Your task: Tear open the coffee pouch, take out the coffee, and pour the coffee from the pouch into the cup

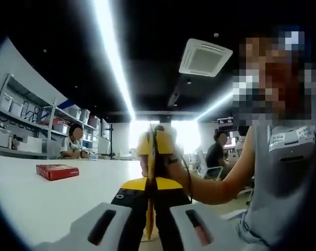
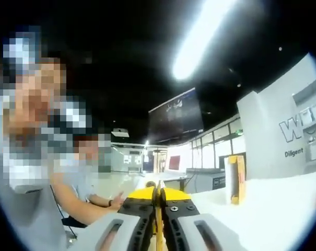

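My left gripper (image 1: 151, 209) and right gripper (image 2: 159, 209) bottom-centre, jaws closed; bare forearm (image 1: 220, 183) right of centre.

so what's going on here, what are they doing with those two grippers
A person is working two handheld grippers over a white table. In the left gripper view, the left gripper is shut on a thin yellow coffee pouch, held edge-on and upright. In the right gripper view, the right gripper is also shut on a thin yellow sheet, probably the same pouch. Whether it is torn yet is unclear. A red box lies on the table, and a yellow box stands upright.
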`<move>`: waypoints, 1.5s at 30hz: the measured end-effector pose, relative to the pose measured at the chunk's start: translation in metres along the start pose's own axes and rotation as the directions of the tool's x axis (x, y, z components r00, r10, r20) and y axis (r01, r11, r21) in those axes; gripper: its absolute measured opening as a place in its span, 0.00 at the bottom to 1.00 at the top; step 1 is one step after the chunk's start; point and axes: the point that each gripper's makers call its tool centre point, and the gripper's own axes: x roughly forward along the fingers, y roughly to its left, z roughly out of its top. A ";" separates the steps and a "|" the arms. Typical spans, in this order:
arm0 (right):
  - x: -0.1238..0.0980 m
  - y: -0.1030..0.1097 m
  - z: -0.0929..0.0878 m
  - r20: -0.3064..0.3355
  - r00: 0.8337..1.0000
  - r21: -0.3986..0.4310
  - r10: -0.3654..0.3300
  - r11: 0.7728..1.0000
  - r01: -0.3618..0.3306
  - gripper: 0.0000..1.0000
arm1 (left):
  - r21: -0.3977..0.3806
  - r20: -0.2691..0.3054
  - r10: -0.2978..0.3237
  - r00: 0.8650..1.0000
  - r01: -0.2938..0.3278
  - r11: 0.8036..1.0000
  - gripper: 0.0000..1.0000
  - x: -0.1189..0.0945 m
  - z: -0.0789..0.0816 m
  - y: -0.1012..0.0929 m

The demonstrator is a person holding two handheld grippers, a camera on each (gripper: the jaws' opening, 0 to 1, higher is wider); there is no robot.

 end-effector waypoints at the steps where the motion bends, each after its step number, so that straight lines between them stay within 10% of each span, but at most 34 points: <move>1: -0.001 0.000 0.000 0.000 1.000 0.009 0.003 1.000 -0.003 0.09 | 0.002 -0.002 -0.002 1.000 0.002 1.000 0.06 0.000 0.000 0.000; 28: -0.004 0.000 0.017 0.051 0.997 -0.043 -0.053 0.998 0.055 0.02 | -0.006 0.021 0.007 1.000 -0.007 1.000 0.08 -0.001 0.004 0.001; 38: -0.015 -0.006 0.009 0.067 0.995 0.002 -0.071 0.997 0.071 0.14 | 0.039 -0.036 0.029 0.999 -0.028 0.999 0.04 0.000 -0.005 0.003; 45: -0.013 -0.008 0.014 0.064 0.994 -0.047 -0.084 0.995 0.087 0.03 | 0.028 -0.034 0.026 0.999 -0.025 0.999 0.06 0.000 -0.005 0.002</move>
